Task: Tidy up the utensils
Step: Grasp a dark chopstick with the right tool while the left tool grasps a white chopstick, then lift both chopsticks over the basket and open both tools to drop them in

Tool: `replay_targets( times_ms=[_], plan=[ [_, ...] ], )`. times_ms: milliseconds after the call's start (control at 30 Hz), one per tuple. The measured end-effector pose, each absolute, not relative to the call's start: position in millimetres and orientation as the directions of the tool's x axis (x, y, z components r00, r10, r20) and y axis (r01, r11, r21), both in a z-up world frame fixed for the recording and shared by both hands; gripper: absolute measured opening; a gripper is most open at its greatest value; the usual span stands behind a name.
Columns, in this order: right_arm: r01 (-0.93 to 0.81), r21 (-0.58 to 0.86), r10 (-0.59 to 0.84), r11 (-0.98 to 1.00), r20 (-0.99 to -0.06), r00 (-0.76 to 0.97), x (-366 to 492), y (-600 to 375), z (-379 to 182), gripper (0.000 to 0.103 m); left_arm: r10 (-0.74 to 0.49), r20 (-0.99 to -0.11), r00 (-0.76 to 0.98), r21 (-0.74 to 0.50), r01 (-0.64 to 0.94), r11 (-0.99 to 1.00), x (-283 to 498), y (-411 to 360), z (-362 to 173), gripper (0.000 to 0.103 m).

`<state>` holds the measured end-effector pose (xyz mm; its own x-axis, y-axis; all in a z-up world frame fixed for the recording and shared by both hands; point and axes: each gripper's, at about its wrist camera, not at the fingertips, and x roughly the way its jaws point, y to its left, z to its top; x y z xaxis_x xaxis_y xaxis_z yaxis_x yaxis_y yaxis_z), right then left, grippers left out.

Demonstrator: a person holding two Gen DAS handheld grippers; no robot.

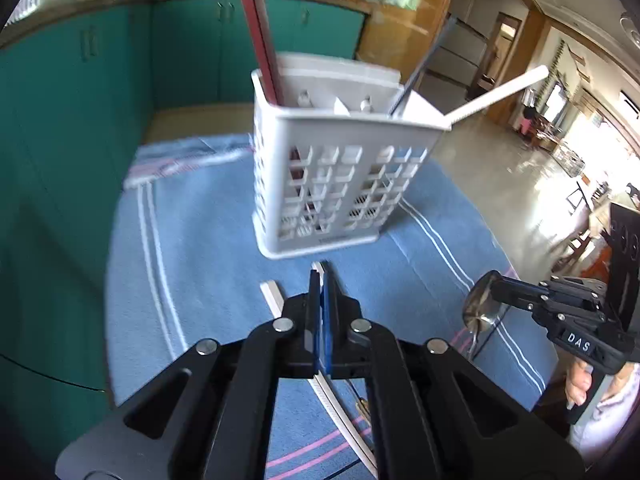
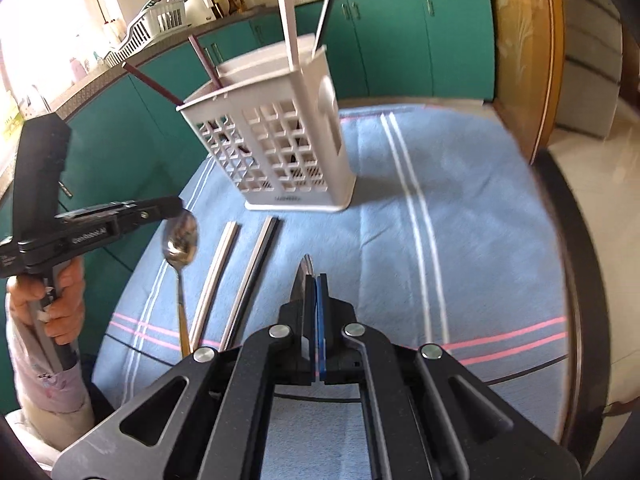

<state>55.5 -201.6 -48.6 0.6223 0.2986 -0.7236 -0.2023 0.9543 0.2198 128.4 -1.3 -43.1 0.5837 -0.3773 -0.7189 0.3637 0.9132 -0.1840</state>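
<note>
Blue cloth (image 1: 200, 240), basket (image 1: 340, 184) mid-cloth, left gripper (image 1: 323, 276) jaws clamp spoon (image 2: 180, 240), right gripper (image 2: 314, 280) jaws clamp second spoon (image 1: 478, 304).

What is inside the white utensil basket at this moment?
Standing in the white basket: dark red chopsticks at one end, a white stick and a thin dark utensil at the other. Their lower ends are mostly hidden behind the lattice walls.

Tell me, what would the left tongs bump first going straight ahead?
Probably the white slotted plastic utensil basket, low on its near wall, dead ahead of the left tongs. Depth is unclear, so the blue striped cloth under it might come first.
</note>
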Motion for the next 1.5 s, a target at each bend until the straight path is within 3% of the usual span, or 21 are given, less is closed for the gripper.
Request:
replay_targets(
  times_ms=[133, 333, 533, 733, 867, 1100, 1367, 1500],
  plan=[
    [-0.217, 0.184, 0.283, 0.959, -0.707, 0.649, 54.4, -194.2, -36.6, 0.001, -0.293, -0.677, 0.675, -0.109, 0.302, 0.947, 116.5, 3.3, -18.1, 0.001],
    [-0.247, 0.098, 0.253, 0.964, -0.618, 0.744, 52.9, -182.7, 14.2, 0.001, -0.237, -0.526, 0.817, -0.026, 0.263, 0.965, 81.4, 4.3, 48.7, 0.001],
    [-0.250, -0.028, 0.207, 0.968, -0.480, 0.853, 60.4, -173.1, 78.0, 0.001, -0.146, -0.370, 0.917, 0.086, 0.190, 0.978, 65.9, -1.1, 128.9, 0.001],
    [-0.166, -0.134, 0.116, 0.977, -0.318, 0.941, 95.7, -163.3, 136.1, 0.001, -0.118, -0.283, 0.952, 0.106, 0.153, 0.983, 87.7, -11.4, 184.1, 0.001],
    [-0.086, -0.187, 0.033, 0.979, -0.270, 0.962, 137.4, -156.8, 136.5, 0.001, -0.074, -0.266, 0.961, 0.082, 0.099, 0.992, 122.6, -16.6, 193.1, 0.001],
    [-0.070, -0.226, -0.010, 0.972, -0.332, 0.943, 187.3, -152.8, 89.5, 0.001, 0.050, -0.335, 0.941, 0.114, -0.012, 0.993, 183.7, -18.5, 148.3, 0.001],
    [-0.120, -0.245, 0.018, 0.962, -0.383, 0.924, 195.5, -142.9, 70.6, 0.001, 0.011, -0.412, 0.911, 0.092, 0.029, 0.995, 196.7, -19.9, 114.2, 0.001],
    [-0.131, -0.197, 0.045, 0.972, -0.388, 0.921, 184.5, -148.7, 72.8, 0.013, -0.013, -0.427, 0.904, 0.070, 0.047, 0.996, 195.0, -18.7, 110.2, 0.002]
  ],
)
